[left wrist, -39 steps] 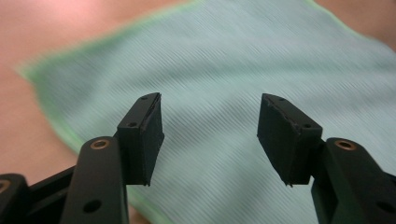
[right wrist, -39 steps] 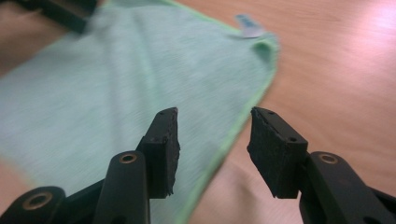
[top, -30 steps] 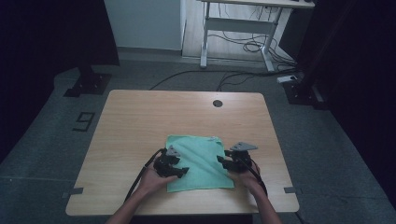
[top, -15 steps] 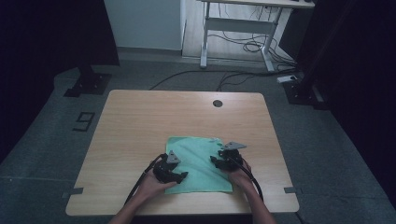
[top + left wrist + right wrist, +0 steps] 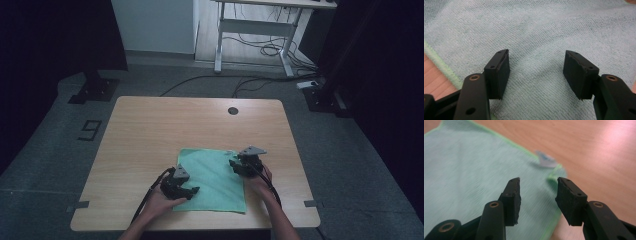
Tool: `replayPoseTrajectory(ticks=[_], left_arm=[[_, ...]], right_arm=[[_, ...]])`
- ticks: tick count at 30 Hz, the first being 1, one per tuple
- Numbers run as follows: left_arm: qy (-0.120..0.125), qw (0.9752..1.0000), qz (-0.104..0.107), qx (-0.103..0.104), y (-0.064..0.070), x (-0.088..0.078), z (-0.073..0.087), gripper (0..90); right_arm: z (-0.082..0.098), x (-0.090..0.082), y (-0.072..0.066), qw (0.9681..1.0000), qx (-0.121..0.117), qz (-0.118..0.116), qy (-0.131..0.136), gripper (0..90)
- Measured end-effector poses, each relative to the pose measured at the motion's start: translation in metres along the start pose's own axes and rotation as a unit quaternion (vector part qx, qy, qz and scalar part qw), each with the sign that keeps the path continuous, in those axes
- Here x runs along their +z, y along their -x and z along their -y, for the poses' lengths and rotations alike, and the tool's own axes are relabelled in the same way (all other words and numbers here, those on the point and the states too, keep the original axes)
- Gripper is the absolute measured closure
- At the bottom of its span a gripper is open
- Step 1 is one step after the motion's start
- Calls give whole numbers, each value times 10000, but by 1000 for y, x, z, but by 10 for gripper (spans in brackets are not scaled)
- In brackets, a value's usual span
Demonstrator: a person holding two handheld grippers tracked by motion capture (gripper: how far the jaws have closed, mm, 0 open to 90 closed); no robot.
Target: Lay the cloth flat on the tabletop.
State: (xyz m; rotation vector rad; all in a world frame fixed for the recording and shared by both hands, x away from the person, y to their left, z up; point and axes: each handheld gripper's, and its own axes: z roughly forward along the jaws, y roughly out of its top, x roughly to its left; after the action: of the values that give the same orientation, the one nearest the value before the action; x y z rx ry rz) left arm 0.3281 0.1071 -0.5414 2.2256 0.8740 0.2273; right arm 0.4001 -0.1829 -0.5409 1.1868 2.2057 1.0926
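Green cloth [image 5: 215,177] flat near the worktop's [image 5: 150,130] front edge.
Left gripper [image 5: 536,66] released over its near-left corner, right gripper [image 5: 537,192] released above its far-right corner, seemingly poised for folding.

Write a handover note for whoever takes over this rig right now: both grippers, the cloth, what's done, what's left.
Left gripper: open, jaws spread over the green cloth near its near-left corner, holding nothing.
Right gripper: open, poised at the cloth's far-right corner, beside a small pale tag, holding nothing.
Cloth: lies flat and spread out on the near part of the wooden table.
Done: both grippers are placed at the cloth.
Left: likely close on the cloth and start folding; no fold shows yet.
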Motion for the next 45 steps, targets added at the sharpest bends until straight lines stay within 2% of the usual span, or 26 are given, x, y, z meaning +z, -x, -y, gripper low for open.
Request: replayPoseTrajectory(ticks=[5, 8, 10, 11, 12, 18, 21, 28, 32, 33, 35, 36, 38, 41, 42, 43, 44, 45], left_arm=[[5, 10000, 24, 0, -1, 0, 0, 379], [13, 10000, 36, -8, -1, 0, 0, 380], [15, 10000, 35, -6, -1, 0, 0, 380], [19, 10000, 33, 3, -1, 0, 1, 380], [19, 10000, 33, 3, -1, 0, 1, 381], [58, 10000, 33, -12, -1, 0, 2, 387], [75, 10000, 29, -1, -1, 0, 2, 390], [114, 9999, 17, -6, -1, -1, 3, 393], [122, 9999, 21, -22, -1, -1, 4, 392], [123, 9999, 27, -29, -1, -1, 4, 393], [121, 9999, 25, -29, -1, -1, 4, 393], [123, 9999, 20, -26, -1, -1, 4, 393], [124, 9999, 9, -21, -1, -1, 4, 392], [129, 9999, 0, -10, -1, -1, 4, 393], [135, 9999, -3, -16, 0, -1, 4, 393], [143, 9999, -9, -10, 0, -1, 4, 393], [148, 9999, -20, 5, 0, -1, 5, 393], [150, 9999, -37, 25, 0, -1, 5, 393]], right_arm=[[-9, 12, 6, 9999, -46, 143, -72, 551], [-14, 21, 12, 9991, -159, 308, -231, 584], [-14, 23, 13, 9990, -162, 328, -268, 591], [-16, 25, 16, 9988, -151, 372, -284, 641], [-16, 25, 16, 9988, -151, 372, -284, 641], [-21, 32, 24, 9987, -124, 379, -309, 836], [-21, 31, 33, 9986, 63, 435, -288, 895], [-22, 26, 52, 9981, 392, 409, -235, 898], [-22, 23, 55, 9986, 419, 324, -90, 897], [-23, 22, 55, 9985, 436, 330, -67, 880], [-24, 21, 52, 9987, 465, 204, 20, 695], [-24, 21, 50, 9989, 426, 214, 43, 678], [-26, 24, 45, 9994, 342, 18, 95, 621], [-26, 28, 41, 9997, 249, -20, 4, 615], [-26, 31, 40, 9998, 189, 42, -70, 628], [-25, 34, 40, 9998, 164, 83, -121, 666], [-24, 38, 40, 9997, 135, 87, -175, 787], [-24, 38, 40, 9997, 135, 87, -175, 787]])
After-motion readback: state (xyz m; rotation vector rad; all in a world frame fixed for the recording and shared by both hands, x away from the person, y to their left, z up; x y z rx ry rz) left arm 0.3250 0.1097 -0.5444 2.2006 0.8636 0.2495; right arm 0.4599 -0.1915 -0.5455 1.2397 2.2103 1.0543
